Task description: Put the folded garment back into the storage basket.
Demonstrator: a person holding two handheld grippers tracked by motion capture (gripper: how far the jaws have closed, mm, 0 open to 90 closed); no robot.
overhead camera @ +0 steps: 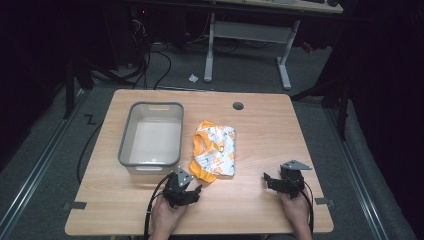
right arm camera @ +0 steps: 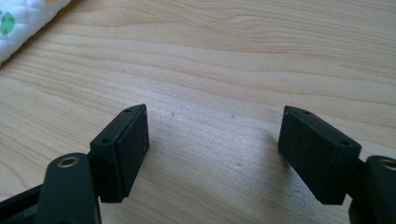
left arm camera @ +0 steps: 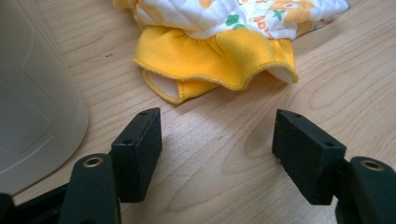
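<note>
A folded small garment (overhead camera: 214, 150), white quilted cloth with orange and green print and a yellow-orange hem, lies at the middle of the wooden table (overhead camera: 265, 125). Its yellow hem (left arm camera: 219, 60) faces my left gripper (left arm camera: 217, 140), which rests open on the table just short of it, nothing between the jaws. In the high view the left gripper (overhead camera: 192, 186) sits at the garment's near left corner. My right gripper (overhead camera: 272, 181) rests open near the front right; its own view shows the open gripper (right arm camera: 212, 140) over bare wood and a corner of the garment (right arm camera: 23, 21) at far left.
A grey-rimmed white plastic bin (overhead camera: 150, 137) stands left of the garment, its wall (left arm camera: 32, 102) close beside my left gripper. A round cable hole (overhead camera: 238, 106) is at the table's back. A desk frame and cables stand on the floor beyond.
</note>
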